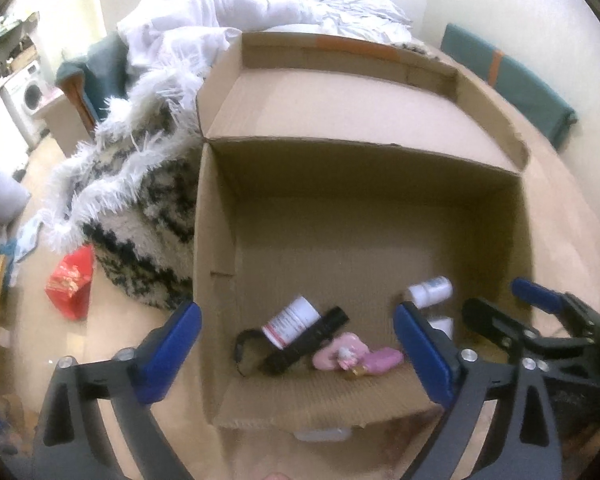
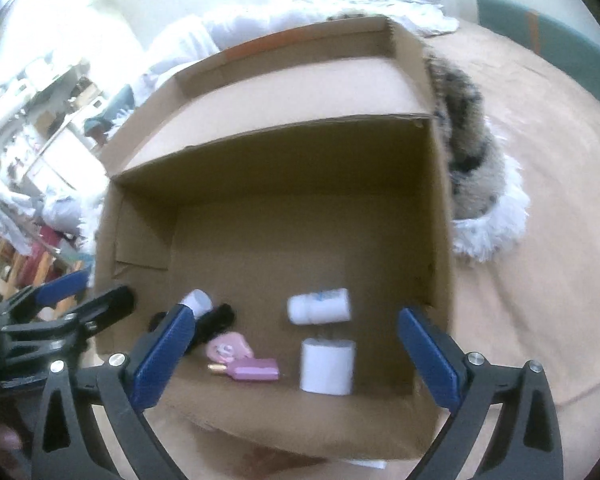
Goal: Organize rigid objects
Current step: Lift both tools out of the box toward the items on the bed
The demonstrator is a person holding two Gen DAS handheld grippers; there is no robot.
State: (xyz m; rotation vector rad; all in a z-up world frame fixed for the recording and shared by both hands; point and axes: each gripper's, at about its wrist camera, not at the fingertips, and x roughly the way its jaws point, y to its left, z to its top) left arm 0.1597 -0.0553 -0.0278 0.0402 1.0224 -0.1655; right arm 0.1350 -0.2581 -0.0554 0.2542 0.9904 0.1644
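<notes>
Shaggy rug [image 1: 140,208] beside cardboard box [image 1: 340,208]; red bag [image 1: 70,284] near.

Left wrist view looks steeply down from close above the near rim of the cardboard box [image 1: 216,240], which fills the centre; fluffy rug [image 1: 140,200] at 9 o'clock. Right wrist view has the same downward tilt, just as near, set further right, rug [image 2: 472,152] at 2 o'clock. Both share the box floor and the pink bottle [image 1: 380,360] [image 2: 256,370].
</notes>
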